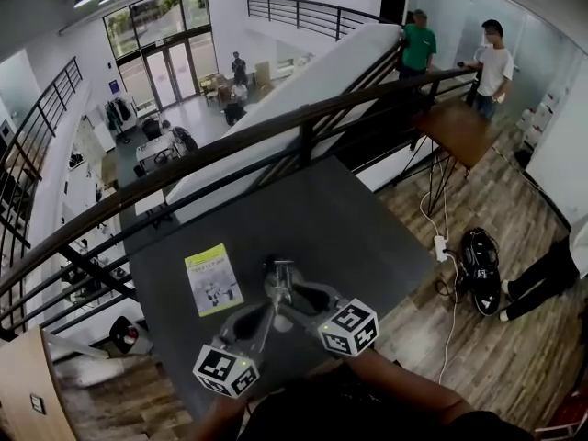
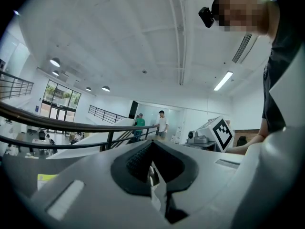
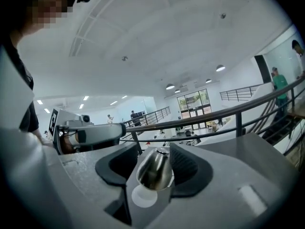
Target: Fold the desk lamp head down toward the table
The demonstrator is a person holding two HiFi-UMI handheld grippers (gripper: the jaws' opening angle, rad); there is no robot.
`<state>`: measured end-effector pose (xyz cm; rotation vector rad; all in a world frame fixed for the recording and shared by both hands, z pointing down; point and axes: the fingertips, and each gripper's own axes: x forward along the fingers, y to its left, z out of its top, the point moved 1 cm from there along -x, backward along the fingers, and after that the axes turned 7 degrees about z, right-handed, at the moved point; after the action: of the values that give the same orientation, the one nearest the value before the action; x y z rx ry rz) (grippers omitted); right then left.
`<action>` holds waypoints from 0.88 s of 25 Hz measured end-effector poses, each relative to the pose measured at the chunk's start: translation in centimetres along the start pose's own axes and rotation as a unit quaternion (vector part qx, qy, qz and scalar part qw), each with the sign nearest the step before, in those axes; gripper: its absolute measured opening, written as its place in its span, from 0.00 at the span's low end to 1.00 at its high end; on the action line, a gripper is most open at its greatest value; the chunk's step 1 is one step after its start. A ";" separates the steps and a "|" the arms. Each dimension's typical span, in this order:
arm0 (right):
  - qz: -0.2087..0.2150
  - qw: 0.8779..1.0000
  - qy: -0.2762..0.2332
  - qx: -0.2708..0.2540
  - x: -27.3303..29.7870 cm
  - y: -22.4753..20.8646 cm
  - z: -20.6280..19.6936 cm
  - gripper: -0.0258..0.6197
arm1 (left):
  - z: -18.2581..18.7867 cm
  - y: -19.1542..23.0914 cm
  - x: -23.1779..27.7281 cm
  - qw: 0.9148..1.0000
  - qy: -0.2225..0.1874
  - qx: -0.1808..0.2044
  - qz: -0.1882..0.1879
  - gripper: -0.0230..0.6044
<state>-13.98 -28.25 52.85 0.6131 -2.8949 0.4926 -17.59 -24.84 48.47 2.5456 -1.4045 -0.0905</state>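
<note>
Dark surface (image 1: 367,237), near edge: left fingers (image 2: 133,162) clenched on lamp stem (image 2: 155,192); right fingers (image 3: 188,168) released around lamp head (image 3: 153,168). Fold judged not yet done.

The left tongs (image 1: 260,313) and right tongs (image 1: 303,296) meet at a small silver lamp (image 1: 279,276) on the dark surface (image 1: 367,237), near a yellow booklet (image 1: 213,279).

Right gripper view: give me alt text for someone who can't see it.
The right claw stands open with the shiny metal lamp head between its dark pads, and a white disc shows under it. The left claw reaches in from the left, with a dark railing and a bright hall behind.
</note>
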 end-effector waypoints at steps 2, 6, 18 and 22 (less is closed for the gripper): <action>-0.005 1.000 0.010 0.003 0.3 -0.3 -0.4 0.36 | 0.0 0.2 0.0 1.000 0.000 -0.003 -0.002 0.04; -0.014 1.000 0.024 0.003 0.8 -0.8 -1.2 0.37 | 0.0 0.6 0.1 1.000 0.001 -0.007 -0.004 0.04; -0.034 0.999 0.032 -0.006 0.9 -1.0 -1.5 0.37 | -0.1 0.5 -0.1 1.000 0.002 -0.007 -0.011 0.04; -0.035 0.998 0.043 -0.005 0.9 -0.7 -2.3 0.36 | -0.2 0.5 -0.4 1.000 0.002 -0.009 -0.009 0.04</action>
<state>-14.31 -28.37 55.39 0.6713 -2.7832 0.4835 -18.17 -24.67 48.77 2.5429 -1.3737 -0.1018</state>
